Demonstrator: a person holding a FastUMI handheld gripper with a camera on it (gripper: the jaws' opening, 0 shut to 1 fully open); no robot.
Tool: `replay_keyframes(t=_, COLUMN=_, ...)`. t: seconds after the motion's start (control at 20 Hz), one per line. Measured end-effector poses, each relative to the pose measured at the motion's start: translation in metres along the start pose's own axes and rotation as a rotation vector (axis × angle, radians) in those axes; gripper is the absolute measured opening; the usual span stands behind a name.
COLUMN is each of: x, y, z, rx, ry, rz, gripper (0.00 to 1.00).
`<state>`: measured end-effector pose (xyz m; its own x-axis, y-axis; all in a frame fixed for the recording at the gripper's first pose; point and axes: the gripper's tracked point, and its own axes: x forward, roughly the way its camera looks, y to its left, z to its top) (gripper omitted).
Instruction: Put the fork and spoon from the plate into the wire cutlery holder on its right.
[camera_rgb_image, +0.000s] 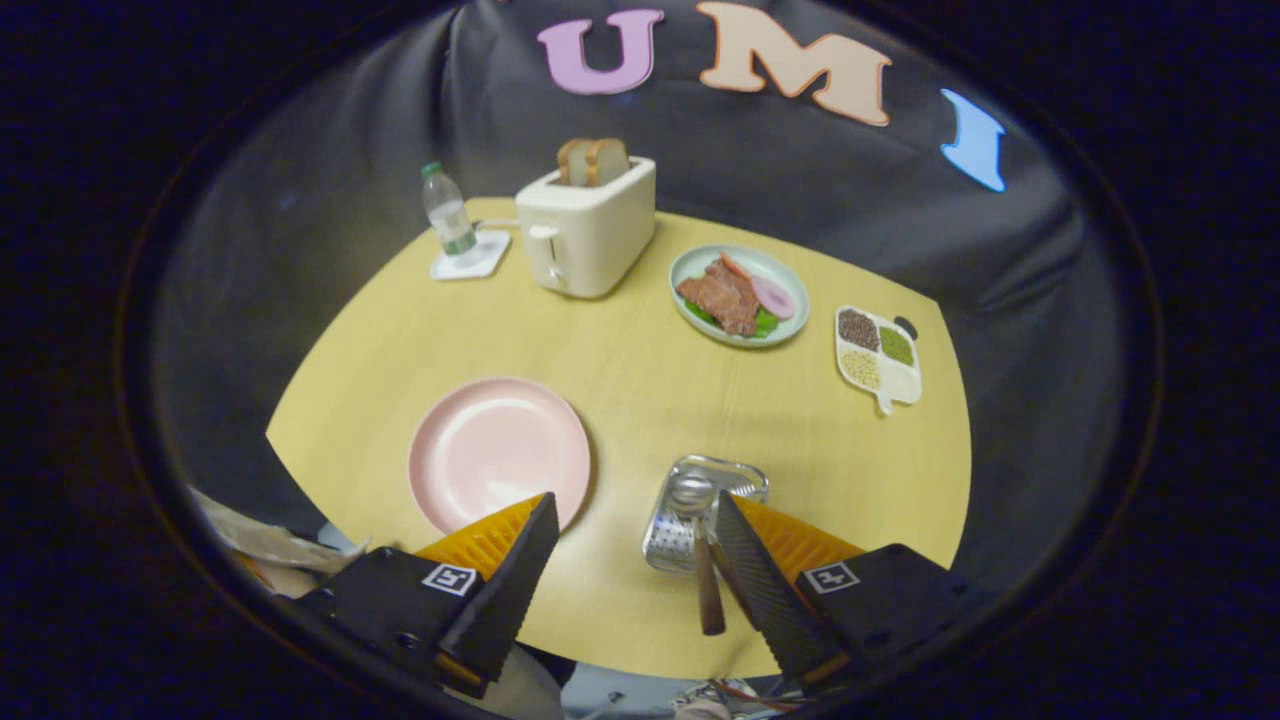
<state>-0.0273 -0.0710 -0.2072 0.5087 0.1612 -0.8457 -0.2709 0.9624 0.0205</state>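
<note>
Gripper (630, 560) wide open, nothing held between the fingers. Just beside the right finger (755, 575), spoon (698, 530) standing in the wire cutlery holder (700, 510), bowl up, handle slanting out towards the fingers. Pink plate (498, 462) left of the holder, bare; fork not visible on it, perhaps already in the holder, hard to tell. Risk: right finger catching the leaning spoon on withdrawal, tipping the light holder over.

No words or numbers can be read: the bottle (447, 217) label at eleven o'clock from the pink plate (498, 452) is blurred.
</note>
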Motion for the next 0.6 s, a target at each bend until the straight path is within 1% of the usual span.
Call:
replay_keyframes(t=0.15, x=-0.026, y=0.011, z=0.028, rx=0.025, ry=-0.201, rz=-0.031, gripper=1.00)
replay_keyframes(t=0.4, x=-0.077, y=0.017, z=0.068, rx=0.059, ry=-0.543, rz=-0.132, gripper=1.00)
replay_keyframes(t=0.5, x=-0.095, y=0.021, z=0.071, rx=0.054, ry=-0.638, rz=-0.164, gripper=1.00)
replay_keyframes(t=0.6, x=-0.111, y=0.031, z=0.076, rx=0.063, ry=-0.717, rz=-0.176, gripper=1.00)
